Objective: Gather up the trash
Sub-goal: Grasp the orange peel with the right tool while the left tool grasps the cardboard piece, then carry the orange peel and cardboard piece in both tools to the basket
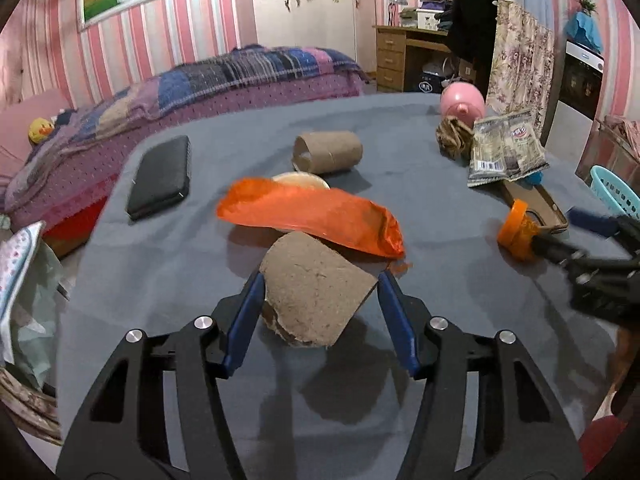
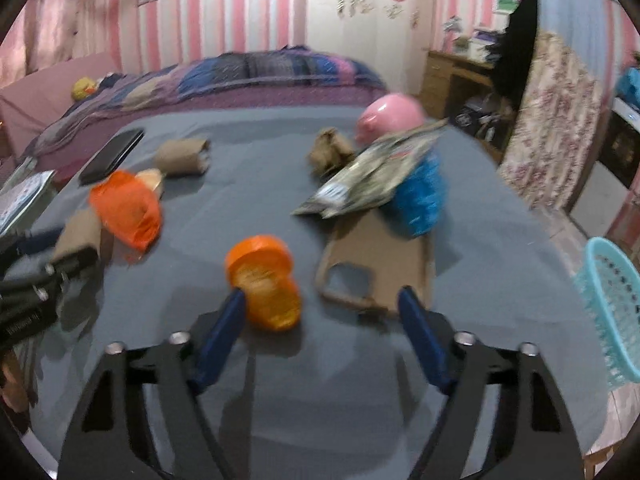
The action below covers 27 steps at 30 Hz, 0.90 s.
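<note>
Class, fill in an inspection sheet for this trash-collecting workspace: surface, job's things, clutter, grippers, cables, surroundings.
Surface: grey cloth covers the table.
Job's things: cardboard tube, orange bag, orange lid, wrapper, second tube.
Clutter: black wallet, pink piggy bank, phone case.
Grippers: left gripper open around the cardboard tube; right gripper open, lid beside one finger.
Cables: nothing seen.
Surroundings: bed, desk, teal basket.

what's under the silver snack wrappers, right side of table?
The silver snack wrappers lean on a crumpled blue bag, their lower edge over the far end of a brown phone case. Anything else beneath is covered.
</note>
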Tool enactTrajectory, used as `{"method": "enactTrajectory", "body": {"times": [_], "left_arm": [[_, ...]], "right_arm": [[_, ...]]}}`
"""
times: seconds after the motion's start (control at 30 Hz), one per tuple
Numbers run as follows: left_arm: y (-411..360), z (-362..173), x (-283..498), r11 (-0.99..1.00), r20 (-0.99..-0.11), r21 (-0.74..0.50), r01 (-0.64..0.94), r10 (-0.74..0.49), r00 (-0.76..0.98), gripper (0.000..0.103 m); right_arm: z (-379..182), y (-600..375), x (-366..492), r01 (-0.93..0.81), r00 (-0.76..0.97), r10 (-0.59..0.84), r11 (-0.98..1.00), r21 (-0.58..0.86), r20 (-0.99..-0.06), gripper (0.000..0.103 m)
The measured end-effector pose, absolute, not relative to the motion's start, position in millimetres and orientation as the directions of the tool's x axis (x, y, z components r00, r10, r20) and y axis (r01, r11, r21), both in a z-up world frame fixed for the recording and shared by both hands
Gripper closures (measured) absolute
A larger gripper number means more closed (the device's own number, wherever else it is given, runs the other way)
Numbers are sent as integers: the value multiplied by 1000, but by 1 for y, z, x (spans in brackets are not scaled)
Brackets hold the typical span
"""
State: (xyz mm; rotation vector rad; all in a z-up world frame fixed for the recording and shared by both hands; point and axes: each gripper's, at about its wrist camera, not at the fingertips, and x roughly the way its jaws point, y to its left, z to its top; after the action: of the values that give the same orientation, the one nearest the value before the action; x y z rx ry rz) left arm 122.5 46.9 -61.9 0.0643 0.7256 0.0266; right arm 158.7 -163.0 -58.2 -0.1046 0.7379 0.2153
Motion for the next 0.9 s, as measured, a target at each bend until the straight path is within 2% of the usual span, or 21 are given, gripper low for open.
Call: {"method": "enactTrajectory", "body": {"times": [0.17, 0.2, 0.23, 0.33, 0.43, 0.6, 0.9], "left_arm": [[54, -49, 115, 998, -645, 62, -19, 55, 763, 46], [55, -47, 114, 998, -645, 64, -25, 60, 762, 46], [57, -47, 114, 998, -645, 63, -31, 65, 762, 46], [58, -44, 112, 998, -640, 55, -40, 66, 765, 46], [55, -40, 112, 997, -633, 61, -39, 69, 771, 46], [47, -32, 111, 997, -618, 68, -27, 63, 783, 46], [18, -23, 111, 997, -589, 76, 11, 36, 807, 46]], "right_arm": [[-67, -150, 160, -291, 684, 216, 957, 11, -696, 41], [-68, -148, 160, -297, 681, 222, 955, 14, -697, 47], [-69, -146, 160, -317, 670, 243, 948, 25, -701, 62], [-67, -147, 159, -364, 638, 300, 929, 65, -709, 81], [-58, -159, 161, -355, 632, 321, 929, 106, -705, 87], [-46, -200, 169, -278, 657, 289, 951, 132, -697, 90], [-37, -265, 176, -142, 707, 196, 981, 135, -680, 90]]}}
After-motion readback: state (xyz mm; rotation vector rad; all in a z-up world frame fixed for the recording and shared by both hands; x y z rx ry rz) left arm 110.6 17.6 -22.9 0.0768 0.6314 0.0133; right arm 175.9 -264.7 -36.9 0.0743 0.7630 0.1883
